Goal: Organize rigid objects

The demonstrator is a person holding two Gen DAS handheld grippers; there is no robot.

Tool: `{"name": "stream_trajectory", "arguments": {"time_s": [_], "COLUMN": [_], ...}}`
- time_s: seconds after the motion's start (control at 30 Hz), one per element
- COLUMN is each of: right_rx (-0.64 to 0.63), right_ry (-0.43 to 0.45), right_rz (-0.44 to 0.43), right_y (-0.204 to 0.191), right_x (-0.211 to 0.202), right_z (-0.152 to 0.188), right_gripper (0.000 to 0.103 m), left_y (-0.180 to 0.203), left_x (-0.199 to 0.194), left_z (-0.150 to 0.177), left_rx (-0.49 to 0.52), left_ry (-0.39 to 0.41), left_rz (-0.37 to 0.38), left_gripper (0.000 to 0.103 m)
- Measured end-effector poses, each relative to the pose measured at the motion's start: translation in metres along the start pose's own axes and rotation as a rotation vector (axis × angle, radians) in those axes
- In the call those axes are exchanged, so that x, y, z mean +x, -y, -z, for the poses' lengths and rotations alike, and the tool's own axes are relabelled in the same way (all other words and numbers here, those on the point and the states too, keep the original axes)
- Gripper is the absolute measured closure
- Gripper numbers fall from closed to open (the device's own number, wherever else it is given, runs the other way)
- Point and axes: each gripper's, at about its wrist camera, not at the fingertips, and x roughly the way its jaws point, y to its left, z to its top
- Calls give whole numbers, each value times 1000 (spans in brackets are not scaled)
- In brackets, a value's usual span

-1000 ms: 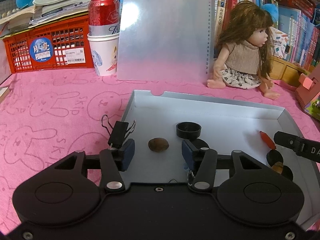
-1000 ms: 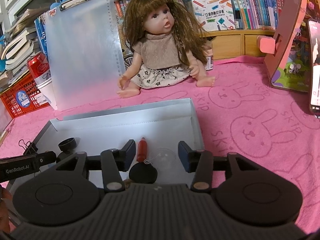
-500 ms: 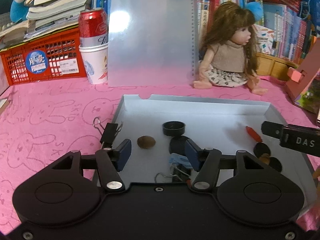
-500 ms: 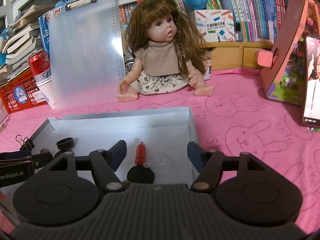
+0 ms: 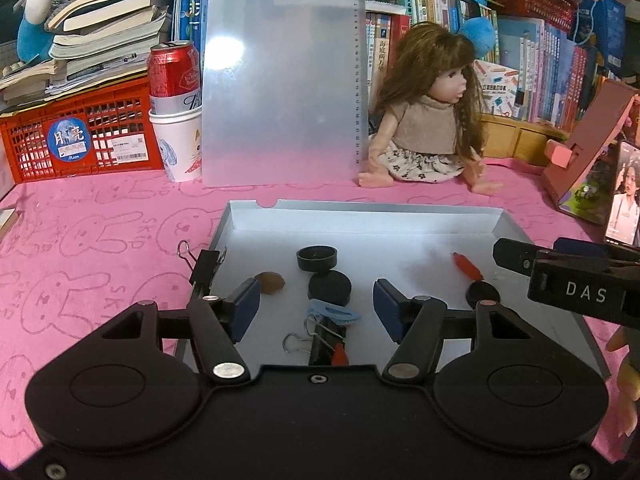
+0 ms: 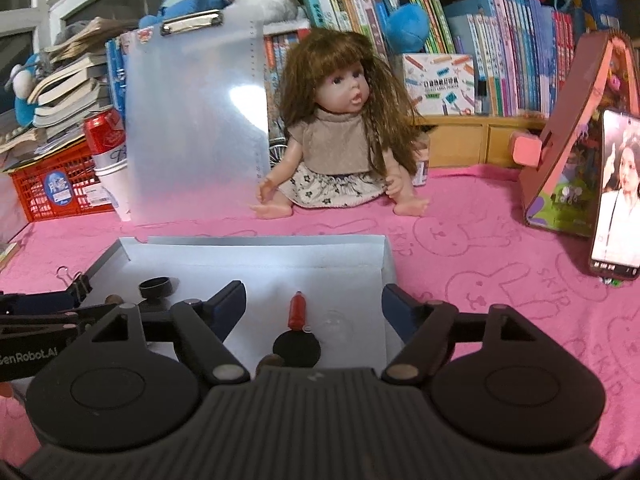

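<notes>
A small cluster now lies near the front edge of the white tray (image 5: 360,220): a black binder clip (image 5: 320,340) with a light blue clip (image 5: 334,314) and a red piece touching it. It shows below the left gripper (image 5: 316,304), whose fingers have just been opening and hold nothing; half a second back these things lay right between them, so they look freshly let go. The right gripper (image 6: 314,308) has just been opening too, its fingers released and wide, with a red capsule (image 6: 297,312) and a black disc (image 6: 297,348) lying on the tray below, apart from both fingers. Another binder clip (image 5: 206,266) sits on the tray's left rim. Both drops seem done; that rim clip looks like the remaining stray on the pink desk (image 5: 100,240) side.
</notes>
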Motion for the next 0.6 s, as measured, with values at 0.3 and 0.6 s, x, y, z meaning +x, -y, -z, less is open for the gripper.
{"name": "stream_trajectory", "arguments": {"time_s": [0.3, 0.6], "right_rx": [-36, -49], "right_ry": [34, 49], "right_rz": [-12, -27], "right_y": [-7, -9], "right_x": [-28, -52], "right_z": [3, 12], "right_gripper": [17, 16], "left_y": [2, 4], "left_x": [-24, -53], "left_z": [8, 21], "left_rx": [-4, -7], "left_ry": [12, 34], "left_rz": [2, 15], "left_gripper": [40, 38]}}
